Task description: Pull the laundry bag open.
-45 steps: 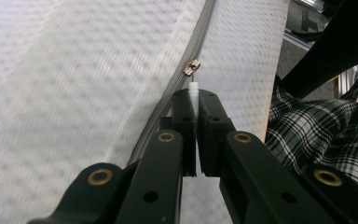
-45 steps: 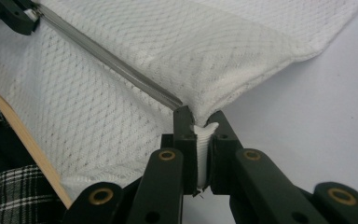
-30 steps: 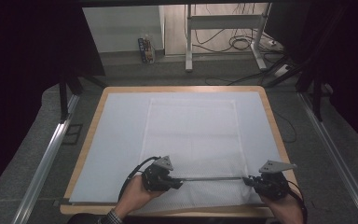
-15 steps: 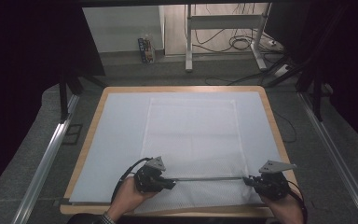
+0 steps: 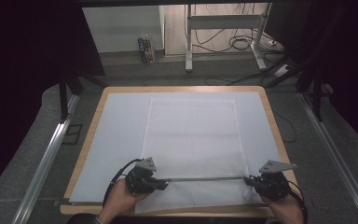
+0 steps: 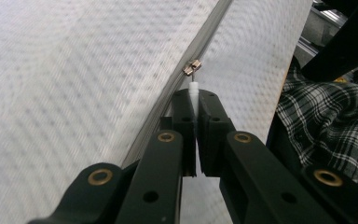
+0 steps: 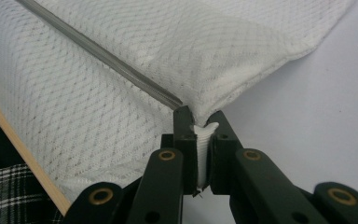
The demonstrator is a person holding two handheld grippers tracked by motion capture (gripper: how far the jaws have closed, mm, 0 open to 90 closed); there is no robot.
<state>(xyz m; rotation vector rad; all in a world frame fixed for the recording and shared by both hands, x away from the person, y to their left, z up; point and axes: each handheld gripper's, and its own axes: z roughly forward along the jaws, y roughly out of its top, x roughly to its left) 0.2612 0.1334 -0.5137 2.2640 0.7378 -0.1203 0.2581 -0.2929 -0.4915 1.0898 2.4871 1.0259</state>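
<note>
While your left gripper [image 6: 196,100] clenches the white zipper pull tab [image 6: 194,89], the slider [image 6: 191,67] sits on the grey zipper [image 5: 205,178]. Your right gripper [image 7: 200,123] pinches the mesh laundry bag [image 5: 193,135] at the zipper's end.

1. The left black two-jaw handheld gripper [image 5: 164,185] carries a grey three-cornered plate [image 5: 146,164] on top, and a black cable [image 5: 117,174] loops from its rear.
2. The right black two-jaw handheld gripper [image 5: 248,179] bears a like grey plate [image 5: 276,165] (somewhat longer in outline), with a thin black cable [image 5: 301,195] trailing behind.
3. Seen from each gripper view, the black jaw links [image 6: 168,163] show brass-coloured rivets [image 6: 166,137] and small plain holes.
4. A black-and-white checked garment [image 6: 328,123] is worn.
</note>
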